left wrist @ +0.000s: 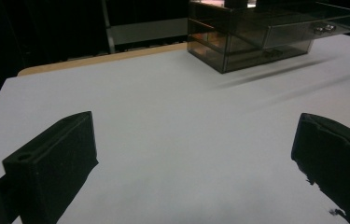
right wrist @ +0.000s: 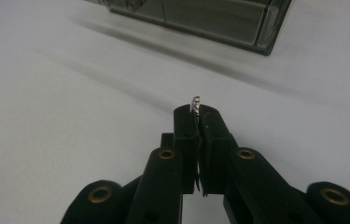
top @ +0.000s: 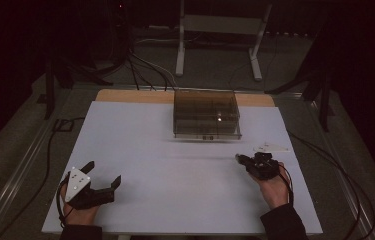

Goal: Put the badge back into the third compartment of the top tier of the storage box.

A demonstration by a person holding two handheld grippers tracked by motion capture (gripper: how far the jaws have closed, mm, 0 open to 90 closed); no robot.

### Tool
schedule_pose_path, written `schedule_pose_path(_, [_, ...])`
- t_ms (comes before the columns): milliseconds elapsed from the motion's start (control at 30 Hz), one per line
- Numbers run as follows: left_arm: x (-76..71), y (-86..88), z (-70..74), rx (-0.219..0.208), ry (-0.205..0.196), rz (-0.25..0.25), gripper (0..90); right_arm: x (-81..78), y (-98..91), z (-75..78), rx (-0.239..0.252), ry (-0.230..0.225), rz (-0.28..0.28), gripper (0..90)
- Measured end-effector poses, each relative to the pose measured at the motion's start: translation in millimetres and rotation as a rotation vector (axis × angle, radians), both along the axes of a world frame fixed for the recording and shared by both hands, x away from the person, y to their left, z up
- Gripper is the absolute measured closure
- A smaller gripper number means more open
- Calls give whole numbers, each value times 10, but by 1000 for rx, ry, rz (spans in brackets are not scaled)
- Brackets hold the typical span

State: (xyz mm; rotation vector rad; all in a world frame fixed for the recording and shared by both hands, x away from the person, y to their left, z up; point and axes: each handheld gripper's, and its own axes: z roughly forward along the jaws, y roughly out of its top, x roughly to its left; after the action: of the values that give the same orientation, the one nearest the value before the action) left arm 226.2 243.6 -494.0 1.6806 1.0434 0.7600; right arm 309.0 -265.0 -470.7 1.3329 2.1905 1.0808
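I hold one gripper in each hand, and both sit low over the white desk (top: 175, 165).

My right gripper (top: 238, 158) is near the right edge of the desk. Its jaws are pressed tight together. In the right gripper view I see a tiny shiny metal piece (right wrist: 195, 103) pinched between them. Just its top pokes out above the tips. It is too small for me to tell what it is. This gripper points across the desk, toward the left and a bit away from me.

My left gripper (top: 104, 174) is near the front left corner of the desk. Its jaws stand wide apart and there is nothing between them. In the left gripper view I see bare white desk in the gap.

A see-through smoky box with drawers (top: 206, 114) stands at the far side of the desk, close to the middle. It is well apart from both grippers. In the left gripper view one drawer (left wrist: 298, 28) sticks out from the top of the box and has a small shiny knob (left wrist: 322, 29) on its front.

A flat white piece (top: 270, 147) lies on the desk just beyond my right gripper. I cannot tell what it is.

The far edge of the desk is a wooden strip (top: 130, 96). Behind it is a dark floor with black cables (top: 145, 67).
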Motion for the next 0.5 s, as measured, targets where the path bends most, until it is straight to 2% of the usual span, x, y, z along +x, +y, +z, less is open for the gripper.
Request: schedule_pose_path(500, [2, -3, -2, 4, 1, -1, 9, 26, 50, 128, 22, -27, 0, 879])
